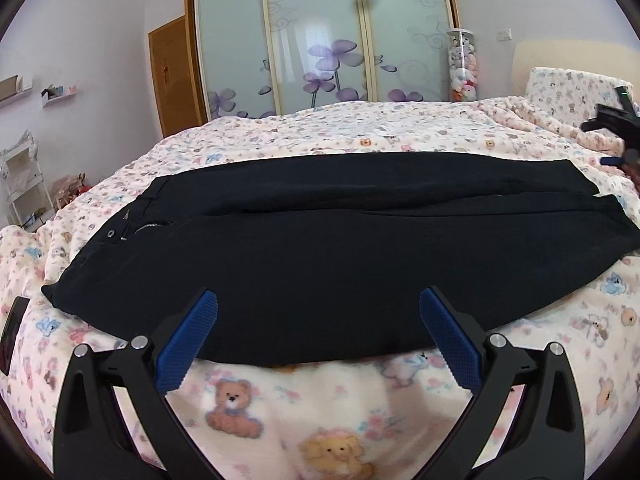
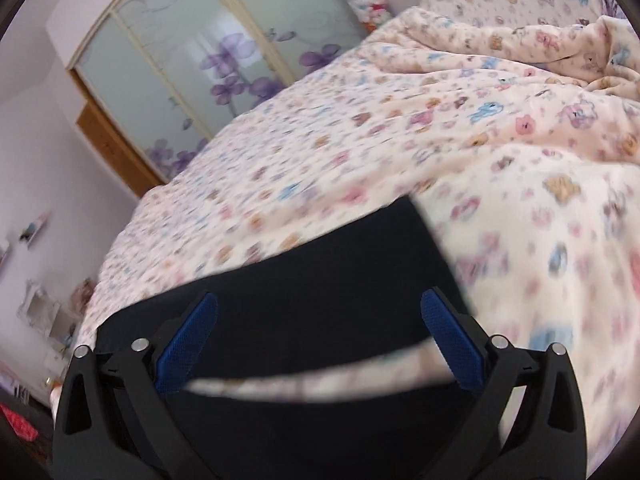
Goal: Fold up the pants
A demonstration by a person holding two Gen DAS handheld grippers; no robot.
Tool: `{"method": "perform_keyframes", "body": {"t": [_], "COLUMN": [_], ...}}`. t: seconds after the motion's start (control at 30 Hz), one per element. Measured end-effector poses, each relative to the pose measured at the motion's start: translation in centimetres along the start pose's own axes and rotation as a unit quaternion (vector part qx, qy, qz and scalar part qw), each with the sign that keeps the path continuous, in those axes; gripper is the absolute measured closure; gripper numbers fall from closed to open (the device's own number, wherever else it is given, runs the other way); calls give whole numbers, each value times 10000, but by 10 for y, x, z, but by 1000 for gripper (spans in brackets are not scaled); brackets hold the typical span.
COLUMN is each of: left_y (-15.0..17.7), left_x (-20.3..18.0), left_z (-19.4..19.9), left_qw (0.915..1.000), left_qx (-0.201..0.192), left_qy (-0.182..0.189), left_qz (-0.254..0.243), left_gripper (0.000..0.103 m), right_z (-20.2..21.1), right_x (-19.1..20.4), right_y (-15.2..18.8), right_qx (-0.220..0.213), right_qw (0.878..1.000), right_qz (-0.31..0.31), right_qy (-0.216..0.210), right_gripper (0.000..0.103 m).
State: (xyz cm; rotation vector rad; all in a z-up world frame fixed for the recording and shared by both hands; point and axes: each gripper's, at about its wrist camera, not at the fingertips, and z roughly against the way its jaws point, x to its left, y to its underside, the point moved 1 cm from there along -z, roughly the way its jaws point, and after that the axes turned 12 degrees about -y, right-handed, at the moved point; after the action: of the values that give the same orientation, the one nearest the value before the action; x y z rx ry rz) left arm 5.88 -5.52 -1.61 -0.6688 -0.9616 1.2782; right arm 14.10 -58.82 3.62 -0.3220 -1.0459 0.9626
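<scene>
Dark navy pants [image 1: 320,240] lie flat across the bed, waistband with button and zipper at the left, leg ends at the right. My left gripper [image 1: 318,308] is open and empty, its blue pads over the near edge of the pants around mid-leg. My right gripper [image 2: 318,312] is open and empty, hovering over the leg ends of the pants [image 2: 320,280]; a strip of blanket shows between two dark leg parts. The right gripper also shows in the left wrist view [image 1: 614,132], above the far right end of the pants.
The bed is covered by a cream blanket with teddy-bear print [image 1: 320,420], bunched up at the right [image 2: 560,80]. A wardrobe with frosted floral sliding doors [image 1: 320,40] stands behind. A white shelf rack [image 1: 24,184] stands at the left. A dark phone [image 1: 12,328] lies at the bed's left edge.
</scene>
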Motion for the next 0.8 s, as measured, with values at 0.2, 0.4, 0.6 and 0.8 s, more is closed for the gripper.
{"method": "perform_keyframes", "body": {"t": [0.2, 0.4, 0.6, 0.8], "left_y": [7, 10, 12, 12], "left_x": [-10, -12, -14, -12], "left_z": [-16, -23, -25, -26], "left_qw": [9989, 9980, 9976, 9975], "left_qx": [361, 469, 525, 556], "left_qy": [215, 309, 346, 371], "left_qz": [-203, -272, -282, -245], "left_gripper": [2, 2, 2, 2], "right_z": [-46, -90, -113, -96], "right_x": [-34, -61, -69, -56], "right_y": [-44, -53, -41, -40], "right_qx": [-41, 524, 738, 473], "right_qw": [9996, 9964, 9952, 9969], "right_qz": [111, 143, 260, 505], "right_qy": [261, 643, 589, 368], "right_gripper": [17, 29, 44, 91]}}
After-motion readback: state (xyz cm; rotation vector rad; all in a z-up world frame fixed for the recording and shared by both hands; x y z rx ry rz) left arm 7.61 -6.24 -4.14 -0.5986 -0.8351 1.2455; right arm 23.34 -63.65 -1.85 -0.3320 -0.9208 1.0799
